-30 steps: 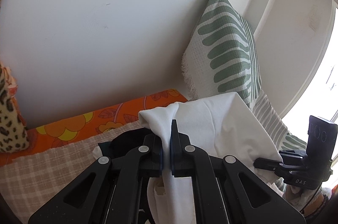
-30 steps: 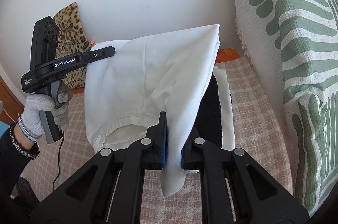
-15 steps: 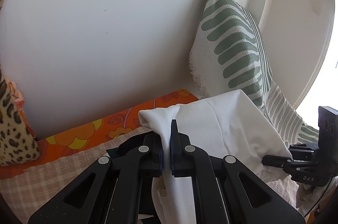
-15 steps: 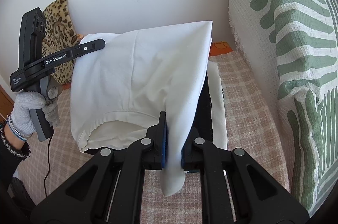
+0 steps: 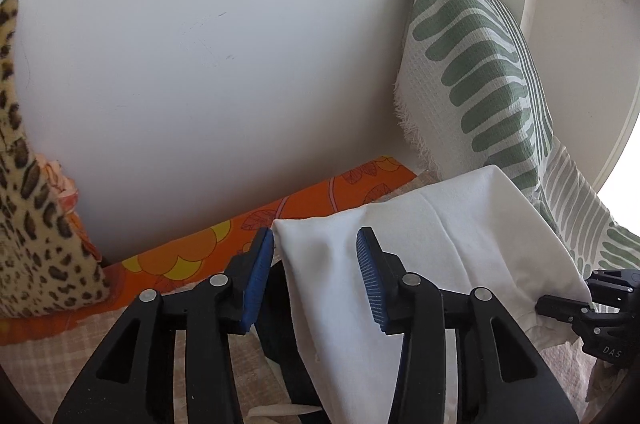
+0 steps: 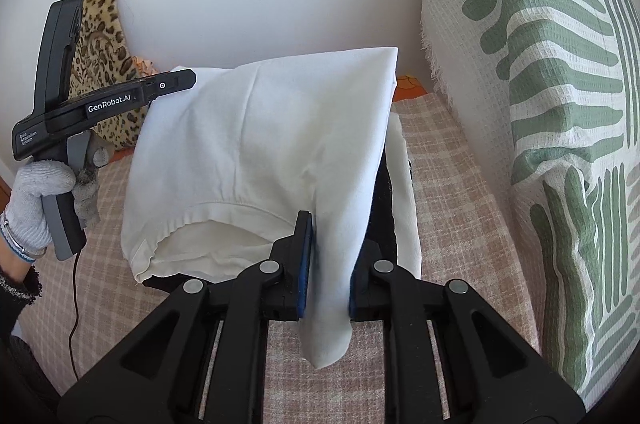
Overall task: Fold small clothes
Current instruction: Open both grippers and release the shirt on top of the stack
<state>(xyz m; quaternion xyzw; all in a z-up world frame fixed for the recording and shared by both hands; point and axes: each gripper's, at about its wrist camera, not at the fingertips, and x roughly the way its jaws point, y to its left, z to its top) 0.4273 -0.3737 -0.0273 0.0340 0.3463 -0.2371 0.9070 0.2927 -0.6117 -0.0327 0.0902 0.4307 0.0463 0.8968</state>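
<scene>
Left wrist view, left gripper (image 5: 316, 266): jaws have just been opening and stand apart; the white garment (image 5: 432, 248) lies between them but the pads no longer pinch it, so this corner looks released to settle.
Left wrist view, cloth: it drapes ahead and to the right of the tool, over something dark, toward the right gripper (image 5: 568, 310) at its far edge.
Right wrist view, right gripper (image 6: 326, 264): jaws have just been opening slightly; a hanging fold of the white garment (image 6: 256, 152) sits between the blue pads, the left pad touching; whether it is gripped, I cannot tell.
Right wrist view, placement: the garment rests ahead on the checked bedcover (image 6: 448, 184), beside the leaf-print cushion (image 6: 540, 84), likely laid down after a fold.
</scene>
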